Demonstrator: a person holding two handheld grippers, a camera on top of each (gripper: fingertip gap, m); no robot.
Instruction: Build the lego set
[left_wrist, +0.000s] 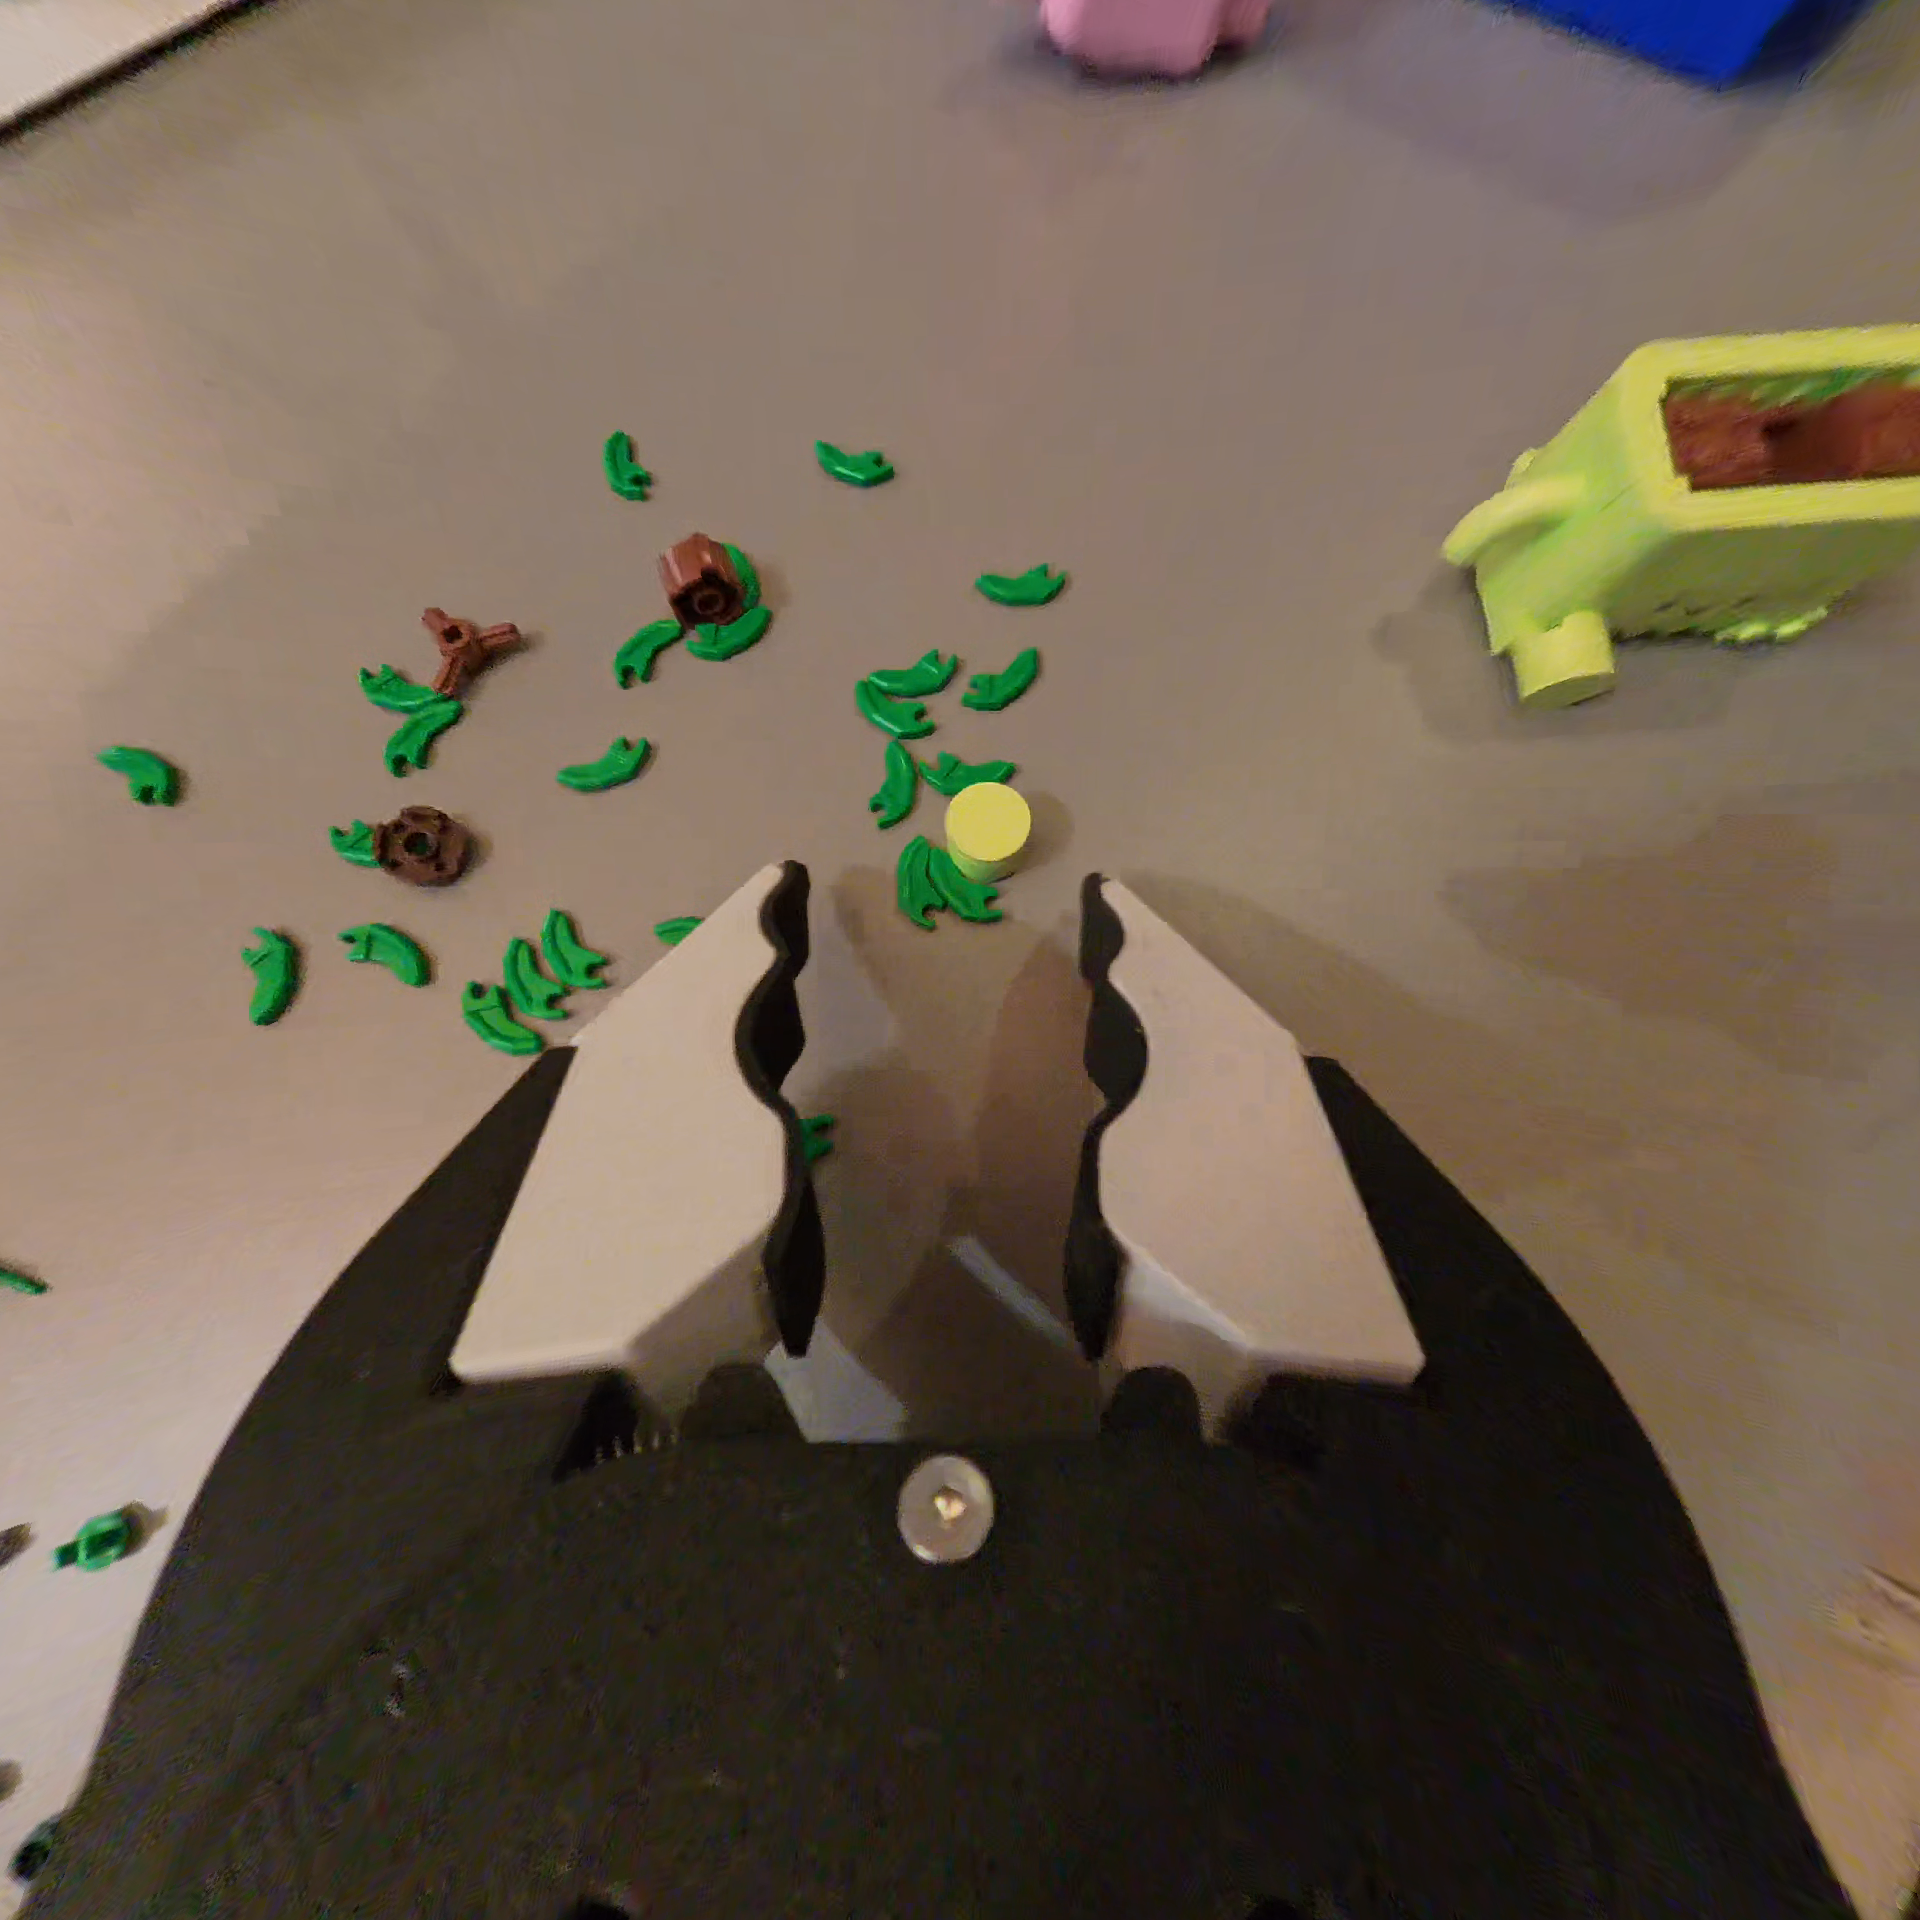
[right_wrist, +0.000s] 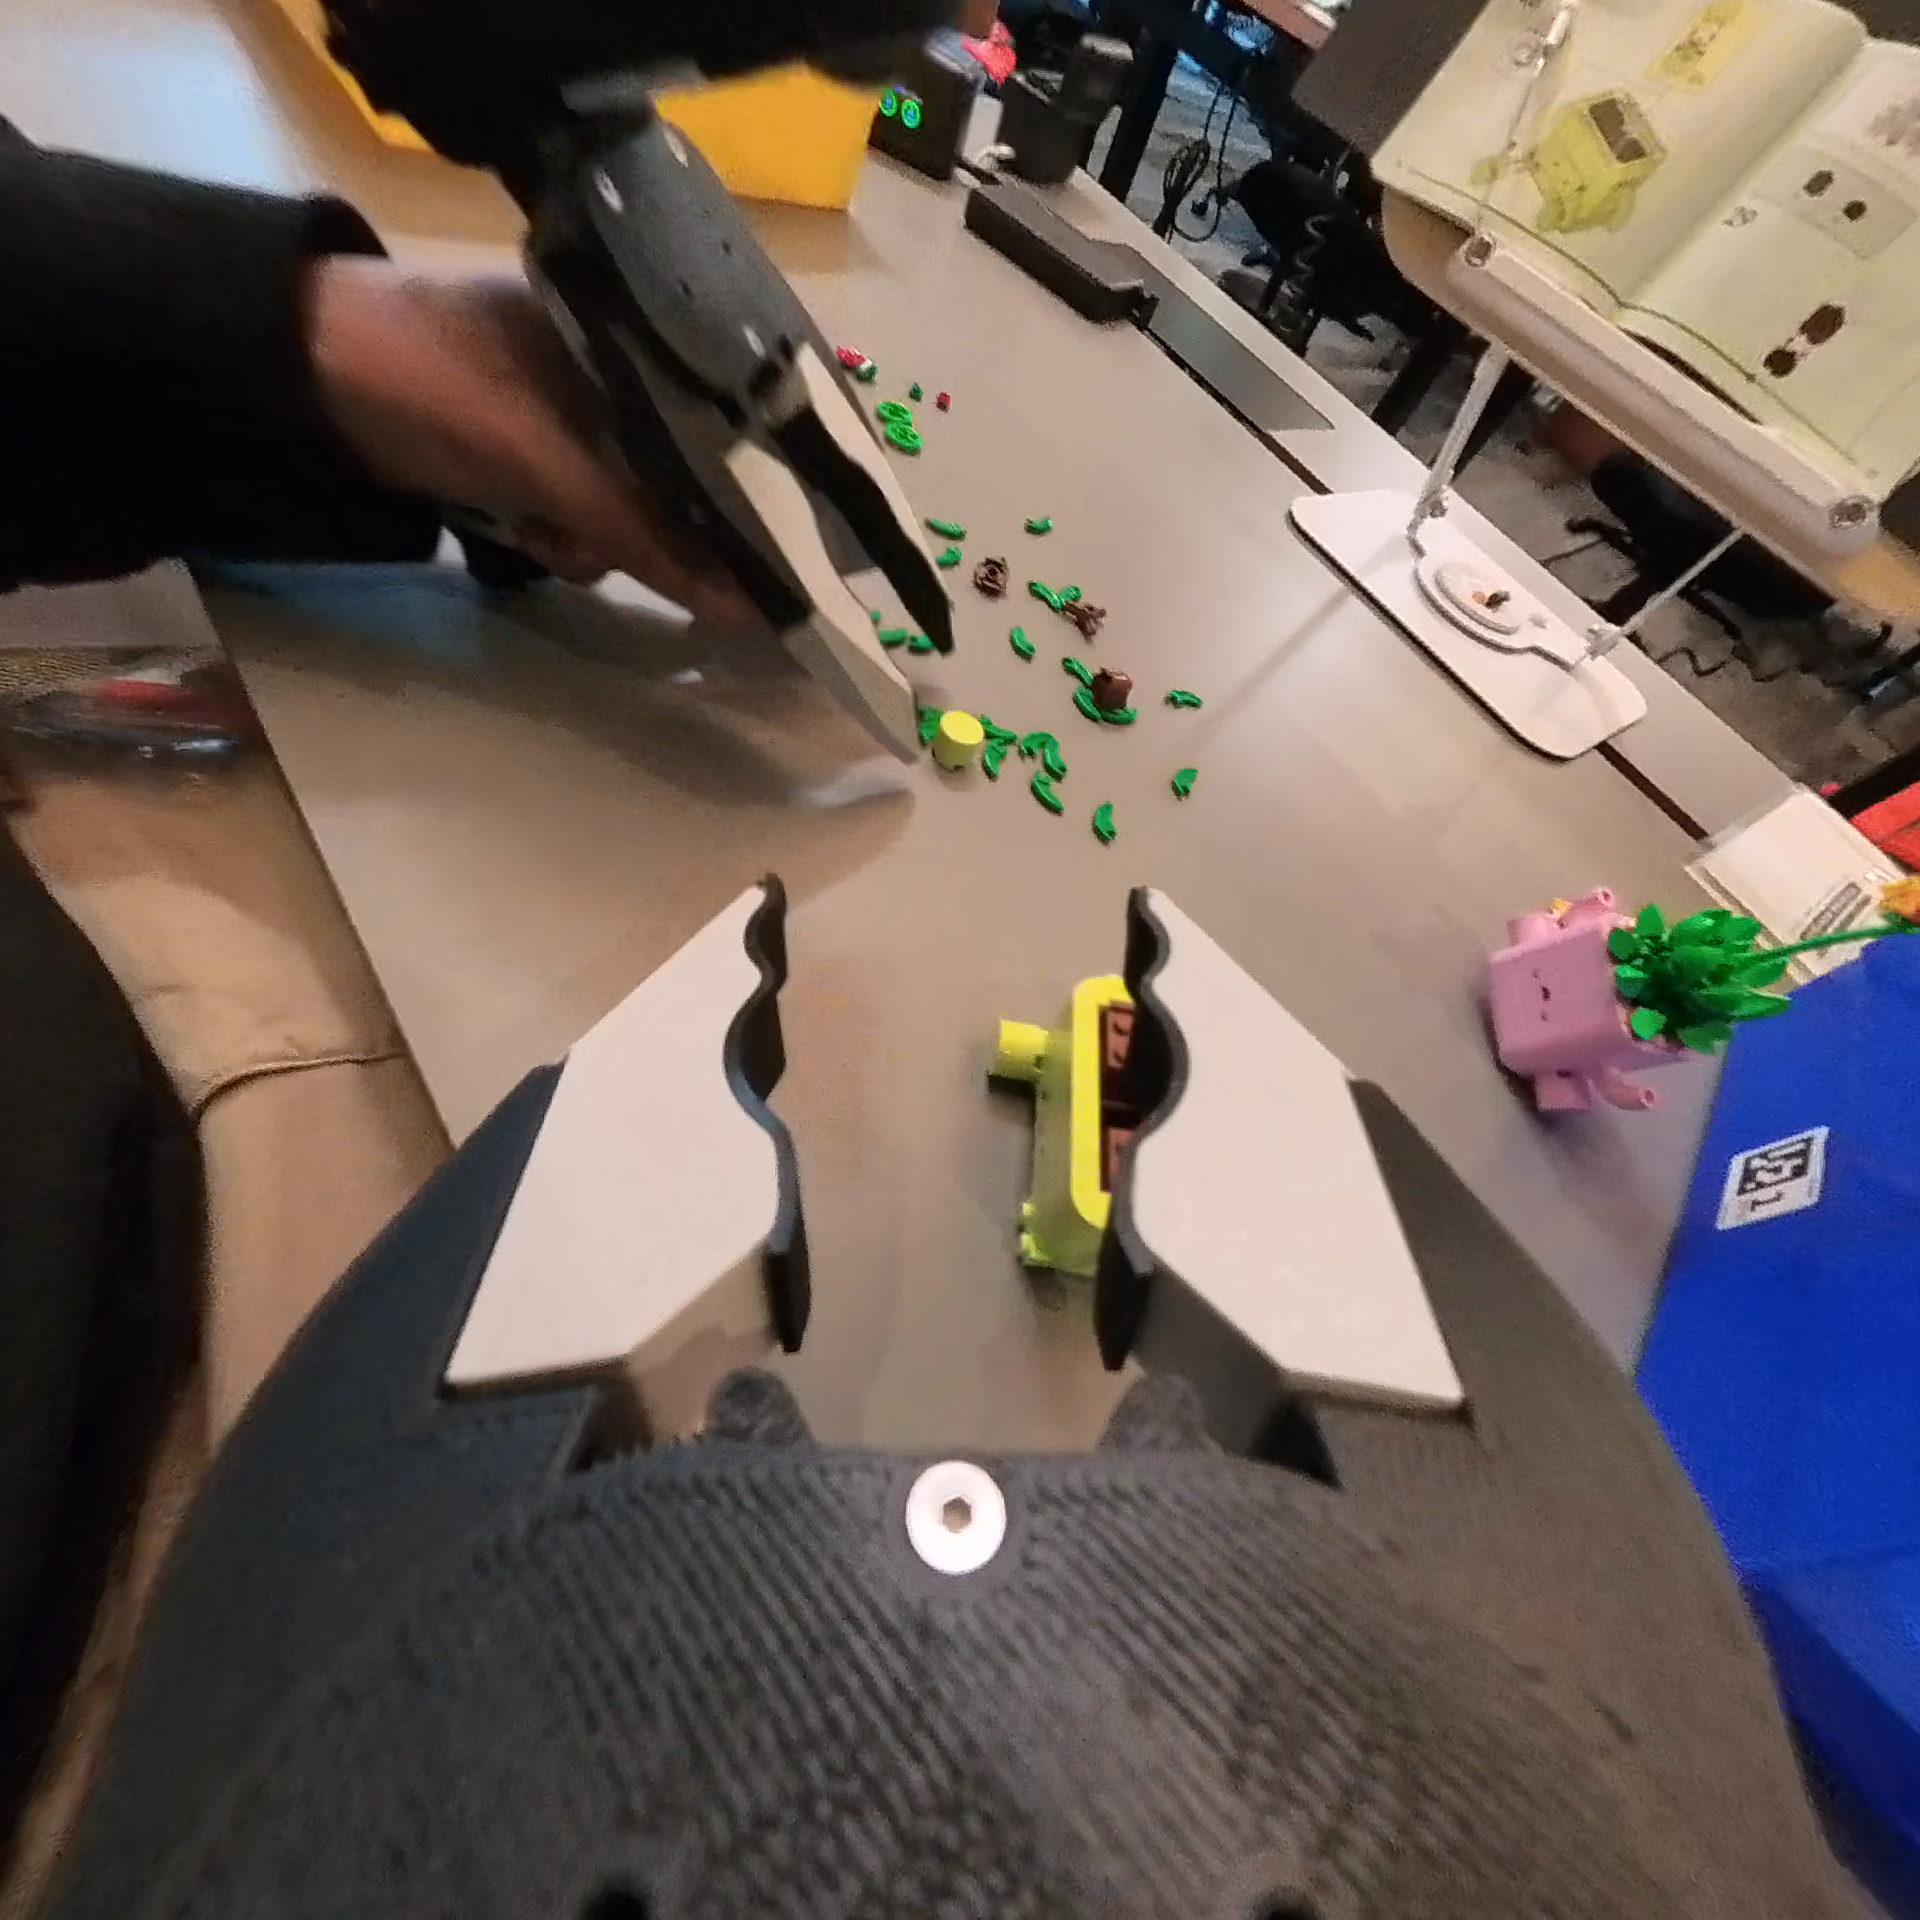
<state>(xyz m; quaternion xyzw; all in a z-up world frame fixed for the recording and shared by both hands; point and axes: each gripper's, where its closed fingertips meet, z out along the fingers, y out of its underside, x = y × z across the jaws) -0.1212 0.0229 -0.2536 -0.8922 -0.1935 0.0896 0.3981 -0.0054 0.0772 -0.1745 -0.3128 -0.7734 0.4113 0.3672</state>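
Several green leaf pieces (left_wrist: 914, 717) lie scattered on the grey table, with brown pieces (left_wrist: 698, 582) among them. A small lime-yellow cylinder (left_wrist: 987, 829) stands just beyond my open, empty left gripper (left_wrist: 943, 881). The lime-green pot figure (left_wrist: 1704, 509) lies on its side at the right, brown inside showing. In the right wrist view the pot figure (right_wrist: 1070, 1132) lies between my open, empty right gripper's (right_wrist: 954, 891) fingers, close to the right finger. The left gripper (right_wrist: 914, 686) shows there too, low over the cylinder (right_wrist: 958, 736).
A finished pink pot figure with green leaves (right_wrist: 1579, 1008) stands at the right beside a blue box (right_wrist: 1808, 1351). A white stand base (right_wrist: 1475, 613) holds an open instruction booklet (right_wrist: 1662, 156). A yellow box (right_wrist: 769, 135) sits at the far end.
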